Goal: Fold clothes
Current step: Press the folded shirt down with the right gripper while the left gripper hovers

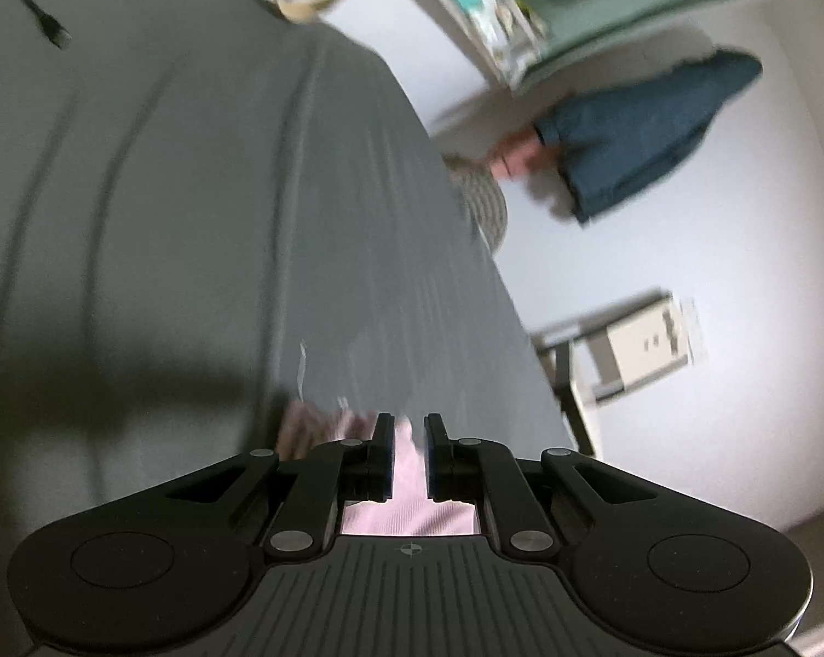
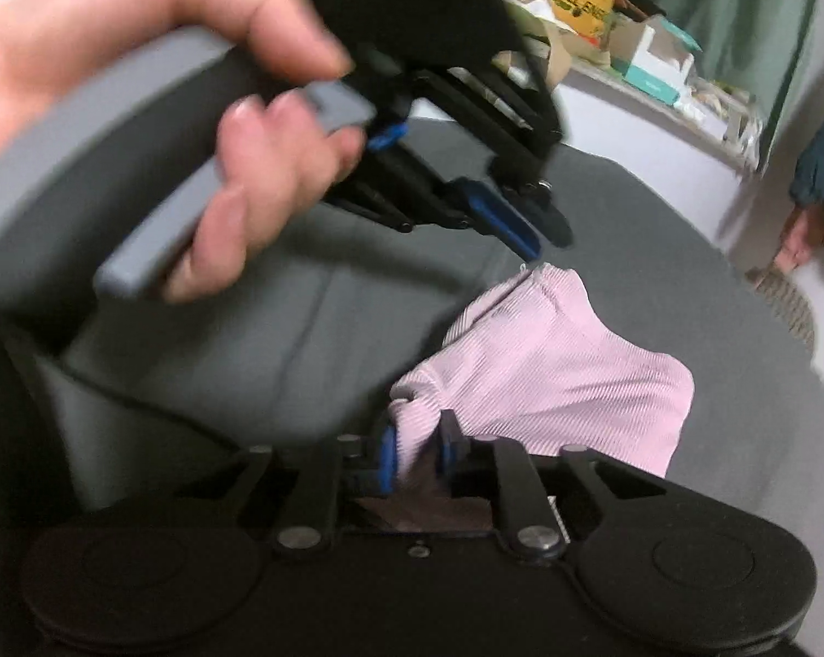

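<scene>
A pink ribbed garment (image 2: 554, 367) hangs stretched between both grippers above a grey sheet (image 2: 280, 328). My right gripper (image 2: 417, 446) is shut on a bunched edge of it at the bottom of the right wrist view. A hand (image 2: 258, 180) holds my left gripper (image 2: 532, 241) higher up, its blue-padded tips meeting the garment's upper corner. In the left wrist view, my left gripper (image 1: 409, 438) has its fingers close together with the pink garment (image 1: 406, 509) between them. The frames are motion-blurred.
The grey sheet (image 1: 192, 219) covers a wide soft surface that ends at a white floor on the right. Another person in blue clothing (image 1: 647, 131) is beyond that edge, near a woven basket (image 1: 488, 202). A cluttered shelf (image 2: 652, 65), a green curtain (image 2: 740, 11) and a black cable (image 1: 50, 33) are at the back.
</scene>
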The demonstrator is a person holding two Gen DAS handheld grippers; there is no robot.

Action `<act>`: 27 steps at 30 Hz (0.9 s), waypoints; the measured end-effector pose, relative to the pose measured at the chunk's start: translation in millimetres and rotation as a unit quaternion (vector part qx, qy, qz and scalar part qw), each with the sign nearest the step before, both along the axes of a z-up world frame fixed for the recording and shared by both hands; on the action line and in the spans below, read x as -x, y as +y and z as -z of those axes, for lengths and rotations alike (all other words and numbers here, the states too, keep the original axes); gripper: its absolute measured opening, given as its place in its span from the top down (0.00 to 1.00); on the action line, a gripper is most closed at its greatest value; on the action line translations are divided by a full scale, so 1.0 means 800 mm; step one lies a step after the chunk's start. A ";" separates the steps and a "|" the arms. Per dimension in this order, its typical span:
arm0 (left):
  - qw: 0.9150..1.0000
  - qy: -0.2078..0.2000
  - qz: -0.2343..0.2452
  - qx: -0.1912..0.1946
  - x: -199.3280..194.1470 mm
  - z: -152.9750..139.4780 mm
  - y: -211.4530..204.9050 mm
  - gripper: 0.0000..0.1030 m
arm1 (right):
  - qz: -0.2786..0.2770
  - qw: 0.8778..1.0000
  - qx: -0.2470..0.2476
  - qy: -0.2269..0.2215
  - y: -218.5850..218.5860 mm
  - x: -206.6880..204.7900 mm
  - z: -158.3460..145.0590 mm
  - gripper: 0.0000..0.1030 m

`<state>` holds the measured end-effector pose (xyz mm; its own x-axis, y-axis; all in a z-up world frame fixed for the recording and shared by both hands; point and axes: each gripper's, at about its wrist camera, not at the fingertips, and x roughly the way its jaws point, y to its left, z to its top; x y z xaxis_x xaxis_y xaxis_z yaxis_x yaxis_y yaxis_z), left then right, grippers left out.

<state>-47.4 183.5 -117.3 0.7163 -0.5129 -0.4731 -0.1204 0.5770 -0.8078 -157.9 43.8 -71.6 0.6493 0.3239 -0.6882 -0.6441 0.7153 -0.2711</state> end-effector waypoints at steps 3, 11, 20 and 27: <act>0.999 -0.010 0.041 0.000 -0.003 -0.004 -0.014 0.92 | -0.028 1.000 0.013 -0.005 0.006 0.010 0.006 0.53; 0.995 0.035 0.070 -0.059 -0.026 0.008 -0.034 0.92 | -0.058 0.998 -0.013 -0.001 0.007 0.023 0.003 0.43; 0.994 0.047 0.079 -0.058 -0.027 0.016 -0.027 0.92 | -0.083 0.991 -0.082 0.069 -0.033 0.017 -0.009 0.41; 0.995 0.051 0.078 -0.045 -0.031 0.018 -0.023 0.92 | -0.059 0.970 -0.189 0.137 -0.055 -0.004 -0.019 0.41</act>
